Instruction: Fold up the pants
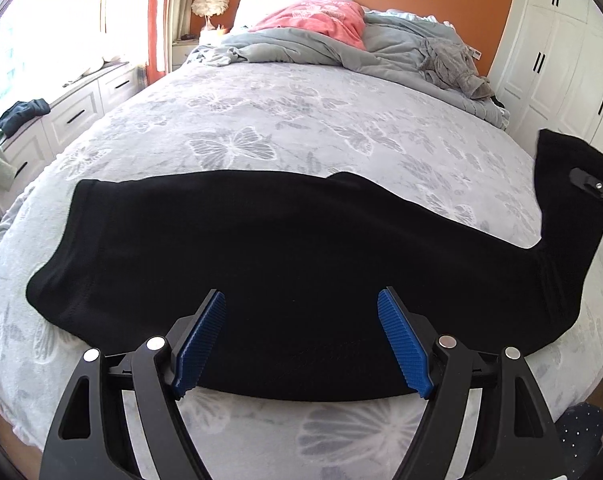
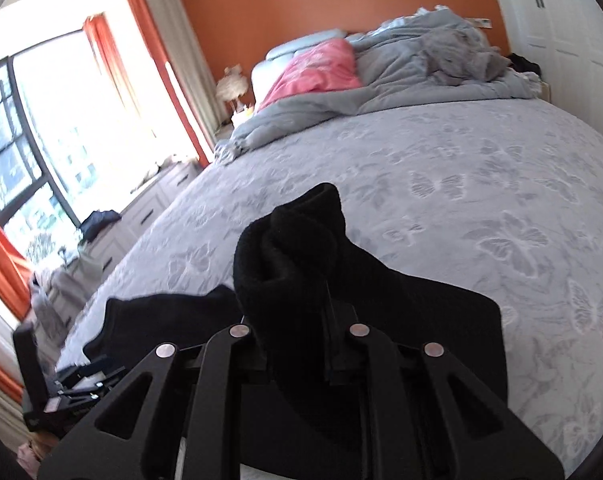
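With the pants (image 1: 261,264) lying flat across the bed (image 1: 301,120), the right gripper (image 2: 329,320), clenched on their raised end at 3 o'clock, should carry it low toward 9 while the left gripper (image 1: 301,308), released and empty, steadies the middle.

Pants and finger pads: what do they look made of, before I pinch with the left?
Pants: thick matte black knit, probably fleece; fuzzy nap, soft rolled edges. Left gripper pads: blue ribbed surface, likely rubber or textured plastic.
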Demonstrator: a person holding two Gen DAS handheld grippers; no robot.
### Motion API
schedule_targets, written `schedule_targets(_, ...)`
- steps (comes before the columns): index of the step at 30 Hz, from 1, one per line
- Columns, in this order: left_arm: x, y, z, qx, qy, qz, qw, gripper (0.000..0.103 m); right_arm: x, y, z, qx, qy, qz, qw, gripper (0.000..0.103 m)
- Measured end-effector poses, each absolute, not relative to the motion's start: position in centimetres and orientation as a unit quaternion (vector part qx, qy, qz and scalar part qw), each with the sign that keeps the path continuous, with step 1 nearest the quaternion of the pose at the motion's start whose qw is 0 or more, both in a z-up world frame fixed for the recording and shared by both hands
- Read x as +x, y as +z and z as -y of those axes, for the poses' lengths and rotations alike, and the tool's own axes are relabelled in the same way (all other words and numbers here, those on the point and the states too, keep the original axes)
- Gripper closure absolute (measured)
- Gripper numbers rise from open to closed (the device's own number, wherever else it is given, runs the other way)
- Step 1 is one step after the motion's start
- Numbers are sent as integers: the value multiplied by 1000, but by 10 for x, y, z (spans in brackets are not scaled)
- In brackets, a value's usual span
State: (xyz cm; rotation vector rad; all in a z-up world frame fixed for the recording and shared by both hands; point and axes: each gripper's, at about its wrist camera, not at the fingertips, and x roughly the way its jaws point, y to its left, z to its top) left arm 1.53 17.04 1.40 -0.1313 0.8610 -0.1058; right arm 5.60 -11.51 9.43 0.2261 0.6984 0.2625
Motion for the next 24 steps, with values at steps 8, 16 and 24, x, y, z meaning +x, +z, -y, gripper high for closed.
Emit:
schedule_targets(8, -5, 22, -190, -2, -15, -400, 916, 27, 50, 66, 46, 25, 98, -385, 917, 88)
schedule_targets(16, -4, 17, -210, -40, -20, -430, 902, 27, 46, 9, -10, -41, 116, -448, 885, 86)
schedule_targets(24, 8, 3, -264, -188, -27, -476, 859, 24, 40, -18, -23, -68, 129, -465, 873, 79)
